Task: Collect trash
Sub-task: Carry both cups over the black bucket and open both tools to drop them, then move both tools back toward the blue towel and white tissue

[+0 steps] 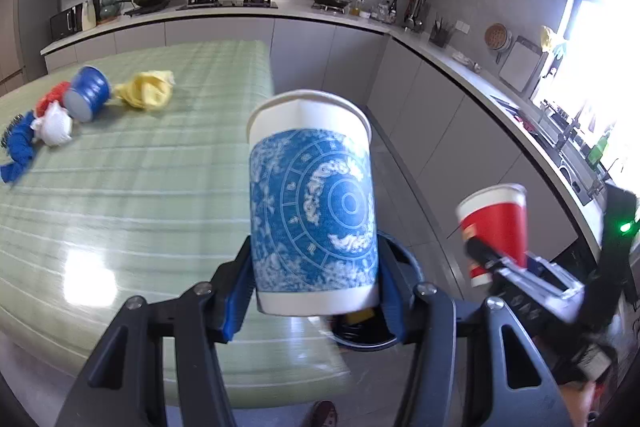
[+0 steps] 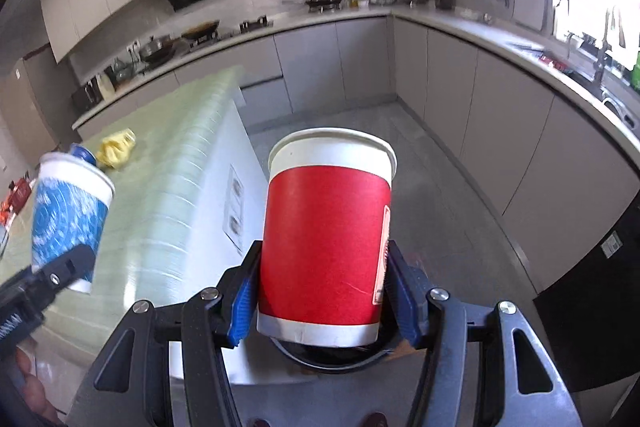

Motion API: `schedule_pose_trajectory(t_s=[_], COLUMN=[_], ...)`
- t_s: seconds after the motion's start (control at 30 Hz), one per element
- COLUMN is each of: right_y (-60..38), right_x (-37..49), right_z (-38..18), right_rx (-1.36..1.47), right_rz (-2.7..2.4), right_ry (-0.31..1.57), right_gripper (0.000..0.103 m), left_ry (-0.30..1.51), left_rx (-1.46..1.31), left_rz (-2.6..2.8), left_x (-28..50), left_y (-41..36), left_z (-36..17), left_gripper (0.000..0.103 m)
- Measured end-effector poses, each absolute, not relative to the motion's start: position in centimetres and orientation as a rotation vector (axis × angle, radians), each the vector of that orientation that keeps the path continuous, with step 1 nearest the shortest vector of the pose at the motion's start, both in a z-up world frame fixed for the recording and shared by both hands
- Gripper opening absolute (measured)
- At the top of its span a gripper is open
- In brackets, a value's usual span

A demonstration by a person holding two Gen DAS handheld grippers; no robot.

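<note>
While the left gripper [image 1: 314,291] pinches a blue patterned paper cup [image 1: 312,203] low on its sides between blue pads, the cup stands nearly upright, mouth up, at the centre of the left wrist view. Below it, at about 6 o'clock, the dark rim of a bin [image 1: 412,267] shows past the corner of the green striped table [image 1: 140,207]. Toward 10 o'clock on that table lie more scraps: a crumpled yellow wrapper [image 1: 146,91], a blue cup on its side [image 1: 89,95], a white crumpled wad [image 1: 54,125], a red piece [image 1: 51,98] and blue cloth-like scrap [image 1: 18,151], all close together.

At 3 o'clock in the same view the right gripper [image 1: 496,263] clamps a red paper cup [image 1: 494,223]. From the right wrist camera, that red cup [image 2: 326,231] is squeezed between the right gripper's [image 2: 324,295] blue pads, upright, directly above the bin's dark round opening [image 2: 340,357] on the floor beside the table's end [image 2: 192,219]. At 9 o'clock the blue patterned cup [image 2: 68,211] appears in the left gripper [image 2: 68,269], over the table's edge. Kitchen counters [image 2: 460,23] run along the far walls.
</note>
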State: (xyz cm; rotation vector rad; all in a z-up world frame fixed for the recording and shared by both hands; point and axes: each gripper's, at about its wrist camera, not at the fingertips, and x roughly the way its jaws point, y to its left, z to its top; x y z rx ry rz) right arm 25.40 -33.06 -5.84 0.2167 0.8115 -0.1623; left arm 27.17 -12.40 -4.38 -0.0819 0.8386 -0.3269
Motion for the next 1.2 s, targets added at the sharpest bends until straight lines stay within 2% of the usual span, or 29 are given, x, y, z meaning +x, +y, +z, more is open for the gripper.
schedule_pose_trajectory(t_s=[0.3, 0.5, 0.77, 0.93, 1.07, 1.2], right_y=[-37.2, -38.1, -38.5, -39.2, -40.5, -40.8], right_x=[29.3, 31.5, 33.7, 34.2, 33.8, 32.7], right_z=[-13.8, -16.3, -19.4, -19.4, -17.3, -14.8], right_rx=[0.224, 0.204, 0.145, 0.143, 0.194, 0.195], right_rz=[-0.031, 0.021, 0.034, 0.0, -0.05, -0.112], right_ry=[0.956, 0.981, 1.033, 1.042, 0.986, 0.931], right_gripper=[0.06, 0.06, 0.066, 0.072, 0.072, 0.072], left_ry=[0.916, 0.944, 0.988, 1.068, 1.047, 1.012], left_rx=[-0.054, -0.027, 0.03, 0.062, 0.059, 0.058], left_rz=[-0.265, -0.208, -0.146, -0.103, -0.111, -0.149], left_x=[27.4, 27.8, 29.6, 31.3, 31.3, 30.2], left_y=[-18.0, -19.9, -22.6, -22.8, -22.7, -23.1], left_z=[-9.3, -11.9, -16.3, -18.8, -17.6, -15.1], left_gripper=[0.056, 0.057, 0.059, 0.06, 0.068, 0.069])
